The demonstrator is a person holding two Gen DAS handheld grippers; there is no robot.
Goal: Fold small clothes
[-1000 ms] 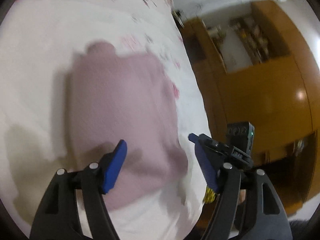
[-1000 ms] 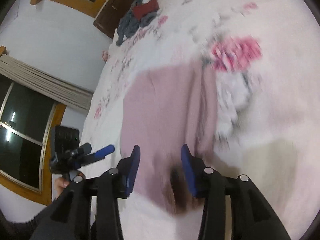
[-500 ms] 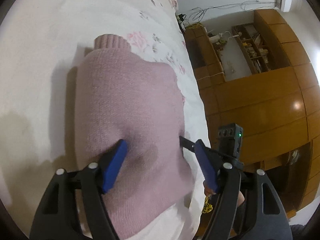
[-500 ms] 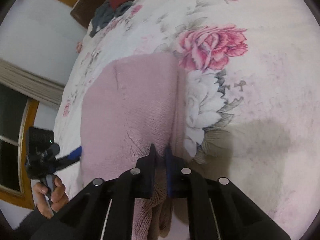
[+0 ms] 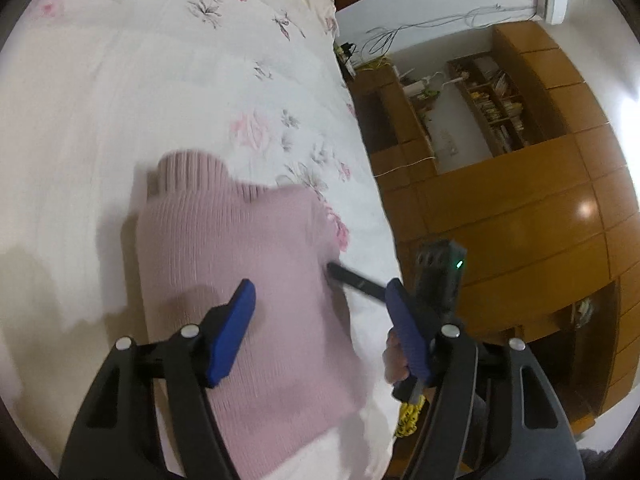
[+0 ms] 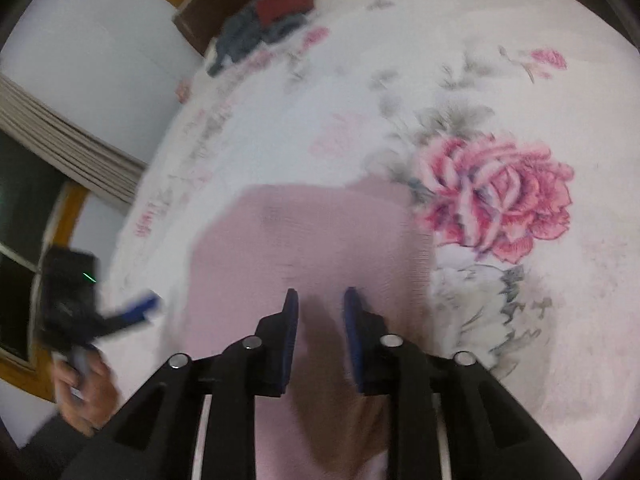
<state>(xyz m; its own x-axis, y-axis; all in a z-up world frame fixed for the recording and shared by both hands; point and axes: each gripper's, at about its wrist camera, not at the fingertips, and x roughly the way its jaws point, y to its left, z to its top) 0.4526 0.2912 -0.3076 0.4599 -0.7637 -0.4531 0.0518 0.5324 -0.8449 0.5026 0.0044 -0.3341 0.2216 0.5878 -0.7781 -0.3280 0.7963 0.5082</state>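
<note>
A pink knit sweater [image 5: 240,264] lies folded on the floral bedsheet [image 5: 140,80], collar pointing away in the left wrist view. My left gripper [image 5: 320,316] hovers wide open over its near half with nothing between the pads. In that view the right gripper's [image 5: 352,280] tip sits at the sweater's right edge. Seen from the right wrist, the sweater [image 6: 312,240] lies flat under my right gripper [image 6: 320,304], which is open by a moderate gap and holds nothing. The left gripper [image 6: 132,312] and a hand [image 6: 80,392] appear at the left.
A pile of dark and red clothes [image 6: 268,16] lies at the bed's far end by the headboard. Wooden cabinets and shelves [image 5: 520,200] stand beyond the bed's right edge. A window with blinds [image 6: 48,132] is on the left wall.
My right gripper, shut on the sweater's edge half a second ago, has opened and let the fabric go. My left gripper drew back a little and stayed open.
</note>
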